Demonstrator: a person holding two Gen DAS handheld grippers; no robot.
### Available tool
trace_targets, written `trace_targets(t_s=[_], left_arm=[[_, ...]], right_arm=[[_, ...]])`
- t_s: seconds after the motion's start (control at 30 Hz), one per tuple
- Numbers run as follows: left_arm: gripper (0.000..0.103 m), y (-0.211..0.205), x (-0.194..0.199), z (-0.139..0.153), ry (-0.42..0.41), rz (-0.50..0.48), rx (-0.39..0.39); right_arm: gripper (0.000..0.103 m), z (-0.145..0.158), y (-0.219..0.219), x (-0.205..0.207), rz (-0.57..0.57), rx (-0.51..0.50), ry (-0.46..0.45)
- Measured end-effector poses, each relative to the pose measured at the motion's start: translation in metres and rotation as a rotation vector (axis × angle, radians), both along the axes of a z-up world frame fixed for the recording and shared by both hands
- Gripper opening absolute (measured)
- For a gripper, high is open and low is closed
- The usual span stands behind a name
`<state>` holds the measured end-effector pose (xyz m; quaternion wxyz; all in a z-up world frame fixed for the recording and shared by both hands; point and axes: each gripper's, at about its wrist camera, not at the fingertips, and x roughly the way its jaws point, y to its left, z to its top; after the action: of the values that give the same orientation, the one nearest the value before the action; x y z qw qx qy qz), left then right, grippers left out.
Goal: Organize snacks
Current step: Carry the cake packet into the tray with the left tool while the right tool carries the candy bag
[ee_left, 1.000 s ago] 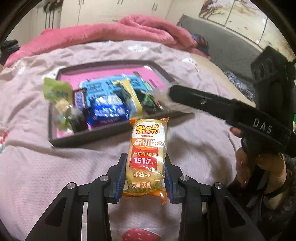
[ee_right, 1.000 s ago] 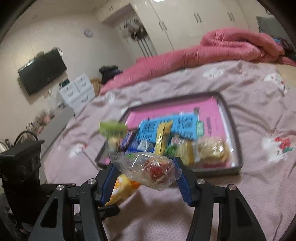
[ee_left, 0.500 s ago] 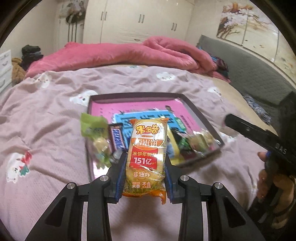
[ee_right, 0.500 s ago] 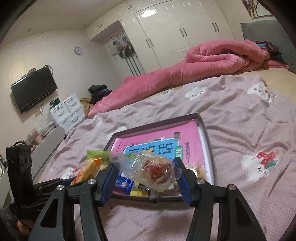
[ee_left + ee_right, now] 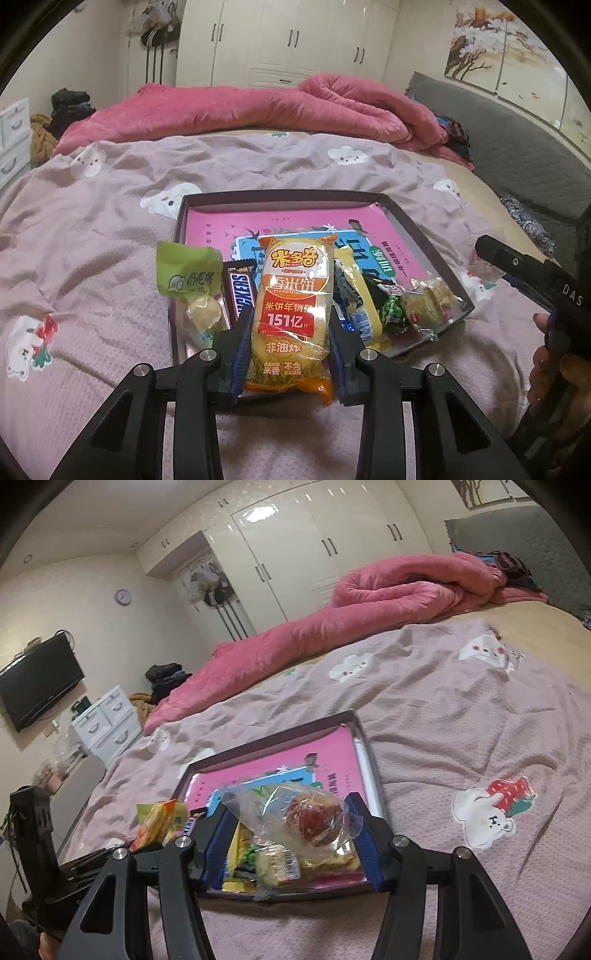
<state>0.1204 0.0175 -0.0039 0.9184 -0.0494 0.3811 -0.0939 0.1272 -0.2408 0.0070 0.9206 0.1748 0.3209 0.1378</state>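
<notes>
Left tool (image 5: 288, 354): clamped on rice-cracker pack (image 5: 291, 314) — above tray (image 5: 280, 195)
Right tool (image 5: 291, 834): grips clear sweet bag (image 5: 295, 816)

My left gripper (image 5: 288, 354), matt black plastic, pinches a glossy, crinkled rice-cracker packet (image 5: 291, 317). My right gripper (image 5: 291, 845) holds a clear, shiny cellophane snack bag (image 5: 295, 819). The bedspread (image 5: 92, 258) is soft, waffle-textured cloth; the tray (image 5: 413, 225) looks smooth.

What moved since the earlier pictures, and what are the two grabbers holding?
Both grippers swung to face the tray more squarely. The left gripper still holds the rice cracker packet; the right gripper still holds the clear bag with a red treat. Nothing was let go. The snacks in the tray stayed put.
</notes>
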Motion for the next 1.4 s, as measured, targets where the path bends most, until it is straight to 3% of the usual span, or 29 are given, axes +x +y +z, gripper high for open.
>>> trace_targets(t_s=[1.07, 1.4], left_arm=[[0.037, -0.005, 0.017, -0.019, 0.047, -0.016, 0.015], [0.037, -0.005, 0.018, -0.020, 0.054, -0.021, 0.000]], right_arm=[[0.059, -0.026, 0.011, 0.021, -0.076, -0.147, 0.051], [0.061, -0.030, 0.025, 0.020, -0.025, -0.175, 0.048]])
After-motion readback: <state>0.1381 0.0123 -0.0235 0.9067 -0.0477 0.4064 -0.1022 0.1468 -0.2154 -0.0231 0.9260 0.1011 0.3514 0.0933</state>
